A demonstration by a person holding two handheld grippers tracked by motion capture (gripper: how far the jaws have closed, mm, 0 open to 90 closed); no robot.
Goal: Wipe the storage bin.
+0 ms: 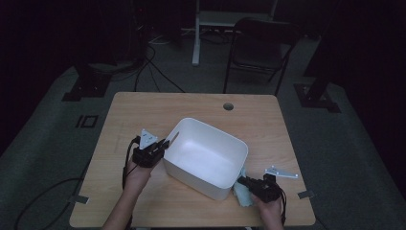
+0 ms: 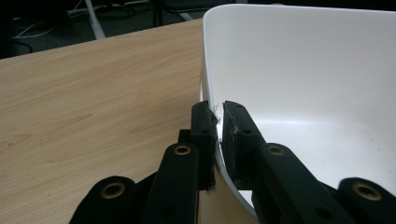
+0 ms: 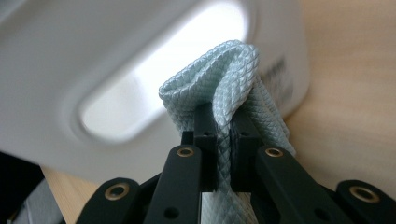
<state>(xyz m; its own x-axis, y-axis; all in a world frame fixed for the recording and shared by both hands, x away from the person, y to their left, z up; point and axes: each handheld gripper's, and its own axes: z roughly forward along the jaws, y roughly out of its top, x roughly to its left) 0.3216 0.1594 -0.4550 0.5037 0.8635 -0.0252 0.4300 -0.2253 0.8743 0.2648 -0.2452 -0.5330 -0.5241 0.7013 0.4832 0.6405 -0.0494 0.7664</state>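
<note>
A white plastic tub (image 1: 207, 155) stands tilted on the wooden table (image 1: 143, 110). My left gripper (image 1: 162, 143) is shut on the tub's left rim (image 2: 212, 100), one jaw outside the wall and one inside. At the tub's near right corner my right gripper (image 1: 241, 181) is shut on a pale blue woven cloth (image 1: 243, 194). In the right gripper view the cloth (image 3: 224, 74) bunches up between the jaws, right against the tub's outer wall (image 3: 70, 56) and its handle recess (image 3: 154, 74).
The table has a round cable hole (image 1: 228, 106) at the back. A dark folding chair (image 1: 261, 45) and a white desk frame (image 1: 210, 24) stand behind the table. Cables (image 1: 148, 72) lie on the floor at the back left.
</note>
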